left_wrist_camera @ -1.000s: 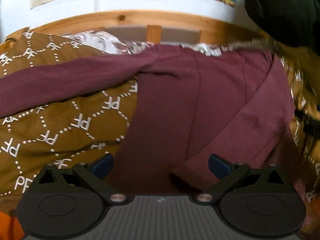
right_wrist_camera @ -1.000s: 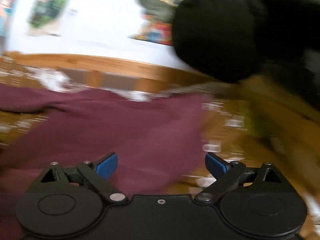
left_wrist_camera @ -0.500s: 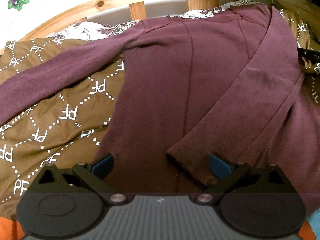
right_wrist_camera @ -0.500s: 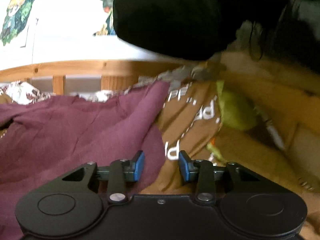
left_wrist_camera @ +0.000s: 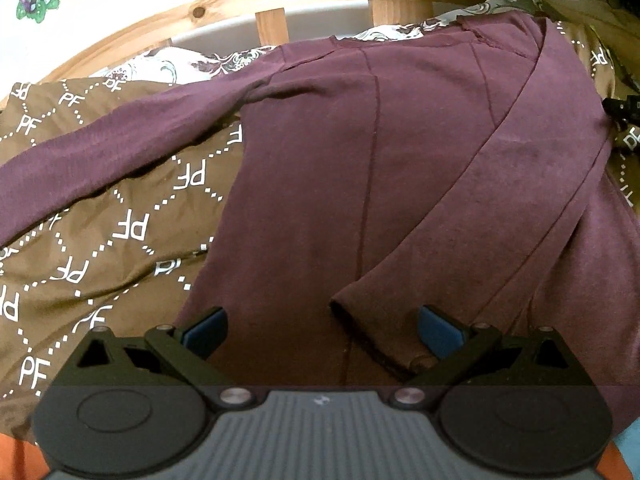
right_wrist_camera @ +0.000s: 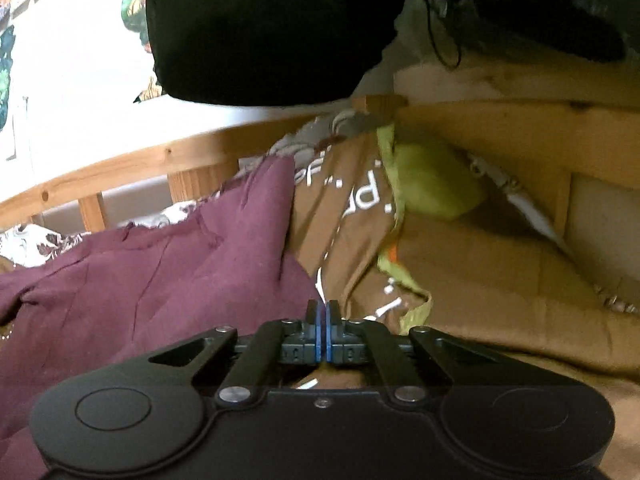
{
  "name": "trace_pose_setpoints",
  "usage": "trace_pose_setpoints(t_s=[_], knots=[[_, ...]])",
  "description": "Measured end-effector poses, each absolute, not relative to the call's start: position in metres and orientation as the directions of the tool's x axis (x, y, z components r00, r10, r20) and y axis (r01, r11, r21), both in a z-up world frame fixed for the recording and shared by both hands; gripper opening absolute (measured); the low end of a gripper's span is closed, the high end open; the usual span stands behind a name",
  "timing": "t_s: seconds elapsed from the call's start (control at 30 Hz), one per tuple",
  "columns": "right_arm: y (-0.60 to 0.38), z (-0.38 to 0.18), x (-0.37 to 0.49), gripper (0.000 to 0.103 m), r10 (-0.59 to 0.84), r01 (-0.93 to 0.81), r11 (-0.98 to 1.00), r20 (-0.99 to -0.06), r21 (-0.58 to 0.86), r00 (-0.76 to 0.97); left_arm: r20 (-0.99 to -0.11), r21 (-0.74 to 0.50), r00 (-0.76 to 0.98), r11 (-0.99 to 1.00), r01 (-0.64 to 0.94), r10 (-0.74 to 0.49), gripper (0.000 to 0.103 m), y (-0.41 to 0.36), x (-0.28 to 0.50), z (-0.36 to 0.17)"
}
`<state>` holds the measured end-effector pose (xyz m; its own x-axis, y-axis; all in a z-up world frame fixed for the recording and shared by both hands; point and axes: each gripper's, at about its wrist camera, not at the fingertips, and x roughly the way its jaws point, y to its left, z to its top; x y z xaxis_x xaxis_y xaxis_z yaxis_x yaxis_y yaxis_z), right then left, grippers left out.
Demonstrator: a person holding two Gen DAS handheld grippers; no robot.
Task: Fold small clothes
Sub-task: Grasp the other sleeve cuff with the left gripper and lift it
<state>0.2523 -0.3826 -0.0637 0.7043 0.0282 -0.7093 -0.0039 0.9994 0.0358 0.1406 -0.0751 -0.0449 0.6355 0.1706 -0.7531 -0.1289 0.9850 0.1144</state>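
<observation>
Maroon shirt (left_wrist_camera: 360, 168), one, two sleeves; left tongs (left_wrist_camera: 322, 330) wide; right tongs (right_wrist_camera: 322, 314) closed, holding nothing visible.

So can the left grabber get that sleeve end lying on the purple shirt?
Probably yes. The left gripper is open, and the folded-over sleeve's cuff lies on top of the maroon shirt just ahead of its right-side finger, with nothing covering it. It would need to shift slightly toward that side.

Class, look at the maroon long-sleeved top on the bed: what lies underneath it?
The maroon top lies spread on a brown quilt printed with white PF letters and dotted diamonds. A floral sheet shows beyond its neckline. Whatever sits directly beneath the top's body is covered.
</observation>
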Motion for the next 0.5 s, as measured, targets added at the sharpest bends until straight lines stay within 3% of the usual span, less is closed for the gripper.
trace_pose_setpoints(t_s=[0.07, 0.23, 0.4, 0.5], knots=[[-0.381, -0.063, 0.253, 0.004, 0.024, -0.003, 1.0, -0.704, 0.031, 0.71, -0.751, 0.098, 0.64, 0.986, -0.131, 0.16, 0.102, -0.07, 0.14, -0.042], [-0.378, -0.056, 0.244, 0.025, 0.01, 0.019, 0.999, -0.688, 0.035, 0.725, -0.683, 0.068, 0.696, 0.967, -0.244, 0.223, 0.102, -0.038, 0.133, -0.019], [-0.363, -0.043, 0.232, 0.072, 0.019, -0.006, 1.0, -0.647, 0.022, 0.762, -0.646, 0.059, 0.668, 0.897, -0.438, 0.369, 0.102, 0.026, 0.129, -0.002], [-0.352, -0.037, 0.224, 0.089, 0.058, -0.04, 0.998, -0.623, 0.042, 0.78, -0.634, 0.022, 0.634, 0.83, -0.557, 0.442, 0.102, 0.076, 0.12, 0.004]])
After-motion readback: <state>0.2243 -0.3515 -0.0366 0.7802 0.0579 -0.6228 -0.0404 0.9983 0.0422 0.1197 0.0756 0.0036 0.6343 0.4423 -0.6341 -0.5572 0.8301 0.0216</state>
